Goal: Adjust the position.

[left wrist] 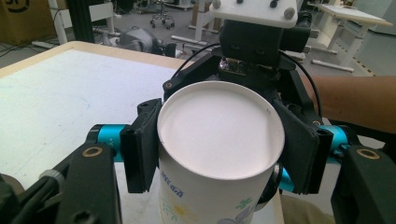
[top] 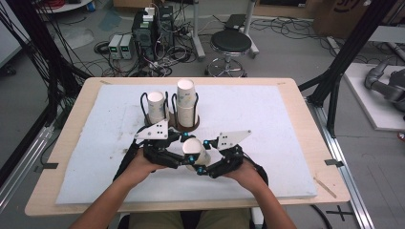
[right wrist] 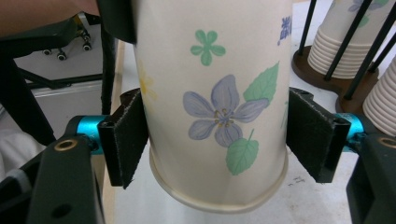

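Left claw [top: 184, 160] clamps the paper cup [top: 195, 151] steady before the cup rack [top: 186, 125]; right claw [top: 203, 168] half-open around it, left pad touching, ready for handover.

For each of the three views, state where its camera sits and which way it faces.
High view: above the table, looking forward and down; both forearms, left gripper and right gripper show.
Left gripper view: rides the left gripper, faces the cup's closed base, the right gripper behind.
Right gripper view: rides the right gripper, faces the cup's flowered side, cup stacks beyond.
Shared: the paper cup.
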Demonstrator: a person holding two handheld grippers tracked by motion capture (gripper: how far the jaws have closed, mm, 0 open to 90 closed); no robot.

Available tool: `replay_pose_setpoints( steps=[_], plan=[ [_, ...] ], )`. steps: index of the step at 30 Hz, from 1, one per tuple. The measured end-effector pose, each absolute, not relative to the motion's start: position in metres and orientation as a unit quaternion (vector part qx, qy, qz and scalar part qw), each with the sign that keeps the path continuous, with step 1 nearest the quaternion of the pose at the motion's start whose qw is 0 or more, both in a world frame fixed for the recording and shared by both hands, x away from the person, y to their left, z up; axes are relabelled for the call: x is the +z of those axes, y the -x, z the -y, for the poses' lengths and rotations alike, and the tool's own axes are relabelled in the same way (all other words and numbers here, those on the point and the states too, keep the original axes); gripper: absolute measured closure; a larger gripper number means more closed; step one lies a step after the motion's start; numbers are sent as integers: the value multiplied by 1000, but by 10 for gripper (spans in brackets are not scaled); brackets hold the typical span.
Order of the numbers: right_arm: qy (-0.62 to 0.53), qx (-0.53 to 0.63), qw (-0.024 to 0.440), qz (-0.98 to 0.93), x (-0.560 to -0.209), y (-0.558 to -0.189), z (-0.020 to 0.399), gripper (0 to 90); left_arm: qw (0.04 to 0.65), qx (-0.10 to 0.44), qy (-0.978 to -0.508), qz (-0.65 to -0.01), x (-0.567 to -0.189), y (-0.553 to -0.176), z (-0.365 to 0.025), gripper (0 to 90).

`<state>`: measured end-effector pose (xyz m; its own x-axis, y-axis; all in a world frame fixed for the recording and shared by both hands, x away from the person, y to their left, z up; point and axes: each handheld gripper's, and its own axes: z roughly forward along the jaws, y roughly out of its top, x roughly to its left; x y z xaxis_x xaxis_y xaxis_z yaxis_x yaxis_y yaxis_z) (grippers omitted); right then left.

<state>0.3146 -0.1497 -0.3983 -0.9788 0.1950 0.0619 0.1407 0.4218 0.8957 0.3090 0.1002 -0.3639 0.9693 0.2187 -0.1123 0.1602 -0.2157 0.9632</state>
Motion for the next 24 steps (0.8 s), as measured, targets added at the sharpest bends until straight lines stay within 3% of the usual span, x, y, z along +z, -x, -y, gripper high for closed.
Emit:
replay_pose_setpoints(
  steps=[13, 14, 16, 24],
  plan=[
    [-83, 516, 15, -853, -397, -312, 150, 382, 604, 15, -789, -114, -364, -307, -100, 360],
    [-83, 513, 14, -854, -397, -312, 150, 382, 602, 15, -790, -115, -365, -307, -99, 328],
    [-85, 507, 14, -858, -396, -312, 151, 383, 594, 7, -793, -134, -365, -308, -99, 170],
    [-76, 461, 24, -884, -387, -314, 153, 382, 588, 7, -798, -130, -359, -310, -113, 154]
  ],
)
